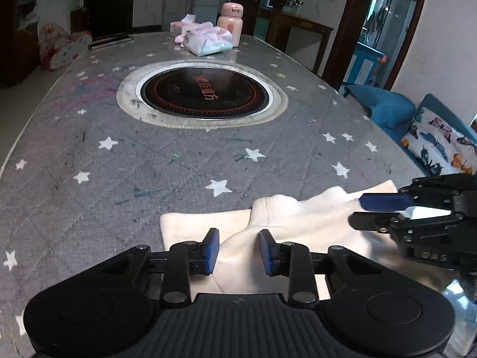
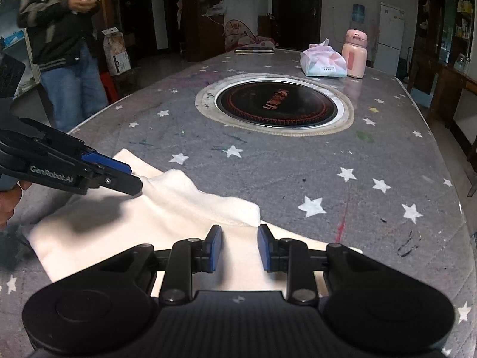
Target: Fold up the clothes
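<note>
A cream-white garment lies partly folded on the grey star-patterned table, near its front edge. My left gripper is open just above the cloth's near part, with nothing between the pads. My right gripper is open too, hovering over the garment beside a raised fold. The right gripper shows in the left wrist view at the cloth's right side. The left gripper shows in the right wrist view at the cloth's left side, its jaws apart.
A round black hotplate is set into the table's middle. A tissue pack and a pink bottle stand at the far end. A person in jeans stands left of the table. A blue sofa with a butterfly cushion is on the right.
</note>
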Tool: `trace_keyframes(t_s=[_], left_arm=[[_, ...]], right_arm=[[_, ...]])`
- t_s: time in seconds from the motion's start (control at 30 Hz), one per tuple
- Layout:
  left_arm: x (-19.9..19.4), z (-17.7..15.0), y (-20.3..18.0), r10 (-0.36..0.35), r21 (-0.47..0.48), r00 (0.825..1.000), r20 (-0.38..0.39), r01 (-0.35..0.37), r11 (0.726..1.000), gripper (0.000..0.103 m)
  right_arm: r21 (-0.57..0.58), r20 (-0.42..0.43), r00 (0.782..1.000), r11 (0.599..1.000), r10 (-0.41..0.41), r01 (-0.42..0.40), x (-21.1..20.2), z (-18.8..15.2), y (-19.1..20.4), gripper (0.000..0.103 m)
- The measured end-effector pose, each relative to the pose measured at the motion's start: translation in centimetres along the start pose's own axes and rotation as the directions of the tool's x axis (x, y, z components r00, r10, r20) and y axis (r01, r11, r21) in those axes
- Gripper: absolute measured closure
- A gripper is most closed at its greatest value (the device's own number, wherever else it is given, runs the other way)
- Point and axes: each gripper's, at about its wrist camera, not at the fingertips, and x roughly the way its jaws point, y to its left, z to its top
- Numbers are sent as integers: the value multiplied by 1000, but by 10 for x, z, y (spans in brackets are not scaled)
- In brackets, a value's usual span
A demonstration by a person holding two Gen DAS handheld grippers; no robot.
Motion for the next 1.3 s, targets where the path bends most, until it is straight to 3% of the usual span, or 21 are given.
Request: trace_keyframes(t_s=[0.3,0.4,0.5,0.57,0.9,1.23,1.3], left_arm=[[-28,-2,3,3,-17,999,42,-2,1000,67],[-43,-6,11,26,-43,998,56,-24,999,55],[-54,-12,22,50,-74,997,60,-46,996,48],[-58,-17,29,74,-94,996,57,-68,993,38],[-72,-35,52,114,-206,992,51,-101,973,15],[-76,-41,56,33,-308,999,40,-19,951,9],[-75,-41,58,12,-342,999,35,1,940,9]], right_arm=[[-26,15,999,999,30,-29,-12,2,14,76],[-65,16,997,995,75,-74,-22,-1,33,70],[-122,8,992,985,125,-123,-28,-6,57,69],[-155,1,987,975,158,-156,-30,-8,72,69],[-357,-58,967,899,249,-253,-27,-15,149,61],[-443,-50,981,876,189,-191,-8,-21,185,61],[-435,-43,982,881,185,-185,-8,-20,184,67]])
